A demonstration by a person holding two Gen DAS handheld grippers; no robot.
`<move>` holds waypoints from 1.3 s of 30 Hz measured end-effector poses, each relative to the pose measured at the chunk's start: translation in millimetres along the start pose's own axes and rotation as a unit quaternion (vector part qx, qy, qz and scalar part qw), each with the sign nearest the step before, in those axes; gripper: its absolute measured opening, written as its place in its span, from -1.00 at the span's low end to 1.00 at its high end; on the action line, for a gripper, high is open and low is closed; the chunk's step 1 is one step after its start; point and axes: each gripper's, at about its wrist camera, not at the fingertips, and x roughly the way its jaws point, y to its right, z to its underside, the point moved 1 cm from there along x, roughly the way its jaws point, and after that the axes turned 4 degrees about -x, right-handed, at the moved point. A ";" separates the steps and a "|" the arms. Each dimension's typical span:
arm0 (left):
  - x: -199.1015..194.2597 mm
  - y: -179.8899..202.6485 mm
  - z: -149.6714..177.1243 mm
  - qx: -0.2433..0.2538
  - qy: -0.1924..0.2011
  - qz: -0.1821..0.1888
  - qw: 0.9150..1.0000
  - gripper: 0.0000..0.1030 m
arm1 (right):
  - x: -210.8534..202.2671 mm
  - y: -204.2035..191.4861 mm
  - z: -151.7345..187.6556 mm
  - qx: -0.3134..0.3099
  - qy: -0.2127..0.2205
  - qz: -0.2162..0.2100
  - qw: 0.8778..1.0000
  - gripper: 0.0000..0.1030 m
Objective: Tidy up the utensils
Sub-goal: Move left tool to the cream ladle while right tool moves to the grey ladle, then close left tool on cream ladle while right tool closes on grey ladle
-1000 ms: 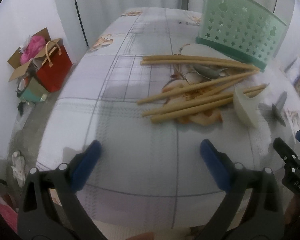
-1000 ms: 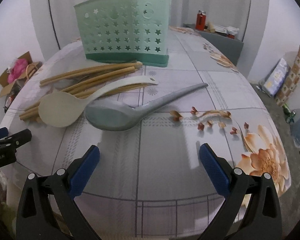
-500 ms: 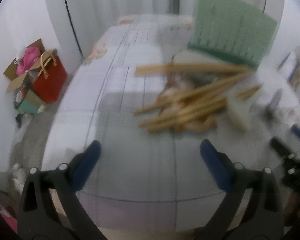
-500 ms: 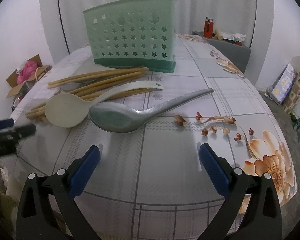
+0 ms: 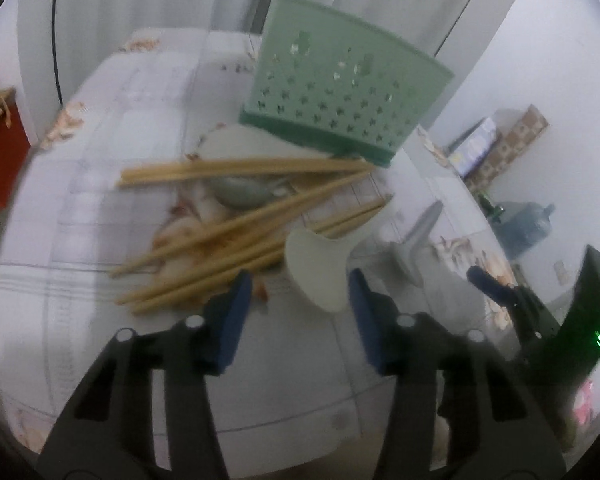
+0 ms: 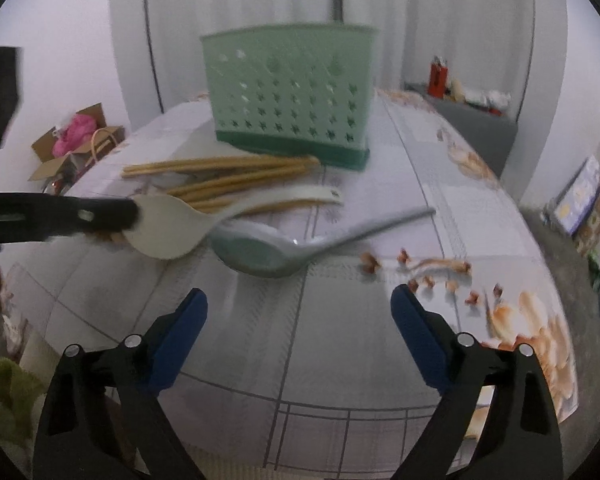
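**Left claw closing in on the cream spoon's bowl**

Going left to right: the left claw (image 5: 300, 300) had just been narrowing, now half-shut with the spoon (image 5: 318, 270) bowl between its jaws; whether the pads pressed it, I could not tell. The chopsticks (image 5: 236, 240) lay scattered just beside, the grey ladle (image 6: 268, 250) right of the spoon, the green caddy (image 6: 290, 96) upright behind. The right claw (image 6: 300, 320) had just eased in a little, wide and empty over bare table (image 6: 300, 360). Next, probably: clamp, lift, carry over the sticks into the caddy. The near table edge ran close below both claws; open room lay right.
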 end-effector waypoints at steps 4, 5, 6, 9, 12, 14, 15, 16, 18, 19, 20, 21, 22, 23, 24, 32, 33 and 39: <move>13.9 -4.2 -1.7 -0.026 -0.021 0.007 0.999 -0.36 | -4.0 -14.7 -5.2 -0.047 0.019 0.011 0.999 0.52; 16.8 -6.4 -0.8 -0.034 -0.028 0.007 0.999 -0.47 | -4.0 -18.0 -6.0 -0.057 0.021 0.015 0.998 0.49; 19.6 -8.0 -0.5 -0.039 -0.032 0.005 0.999 -0.57 | -3.5 -19.5 -6.4 -0.063 0.022 0.017 0.998 0.40; 23.3 -10.4 0.4 -0.046 -0.034 0.000 0.998 -0.77 | -0.3 -26.6 -7.9 -0.082 0.020 0.027 0.996 0.20; 22.9 -10.4 0.1 -0.045 -0.030 0.002 0.999 -0.90 | 3.9 -31.8 -8.4 -0.102 0.017 0.045 0.994 0.00; 20.4 -11.0 0.5 -0.046 -0.024 0.001 0.999 -0.94 | 6.2 -35.1 -7.9 -0.116 0.016 0.057 0.991 -0.11; 18.8 -11.4 -0.2 -0.047 -0.022 0.001 0.999 -0.96 | 7.5 -37.1 -7.7 -0.124 0.016 0.065 0.990 -0.17; 16.4 -11.6 -0.3 -0.047 -0.016 0.000 0.999 -0.96 | 9.2 -39.1 -7.6 -0.132 0.015 0.071 0.988 -0.20; 11.4 -12.7 -1.2 -0.047 -0.007 -0.001 0.999 -0.96 | 11.2 -42.5 -6.4 -0.146 0.014 0.080 0.986 -0.32; 8.5 -13.1 -1.9 -0.048 -0.002 -0.002 0.999 -0.96 | 11.5 -44.0 -5.5 -0.150 0.013 0.084 0.985 -0.37; 4.0 -13.7 -2.4 -0.049 0.006 -0.005 0.999 -0.96 | 12.0 -45.6 -4.6 -0.156 0.011 0.089 0.984 -0.39; 0.7 -14.5 -2.9 -0.050 0.012 -0.006 0.999 -0.96 | 12.1 -46.4 -3.5 -0.159 0.010 0.092 0.983 -0.42; -2.1 -15.2 -3.5 -0.052 0.017 -0.007 0.998 -0.96 | 11.5 -46.4 -1.9 -0.161 0.008 0.095 0.982 -0.44; -5.8 -16.5 -4.3 -0.055 0.024 -0.008 0.998 -0.96 | 10.9 -46.6 -1.1 -0.163 0.008 0.098 0.982 -0.45; -8.2 -17.0 -5.4 -0.057 0.030 -0.008 0.998 -0.96 | 10.3 -46.5 -0.1 -0.164 0.007 0.101 0.981 -0.49; -41.7 -20.6 -16.4 -0.061 0.096 -0.019 0.993 -0.96 | 19.9 -48.3 -0.3 -0.177 -0.005 0.110 0.978 -0.74; -49.2 -22.2 -18.5 -0.061 0.108 -0.022 0.992 -0.96 | 20.6 -48.1 -1.2 -0.175 -0.007 0.108 0.979 -0.78; -98.5 -27.8 -38.2 -0.042 0.187 -0.043 0.981 -0.96 | 14.1 -46.3 -4.1 -0.166 -0.003 0.099 0.981 -0.87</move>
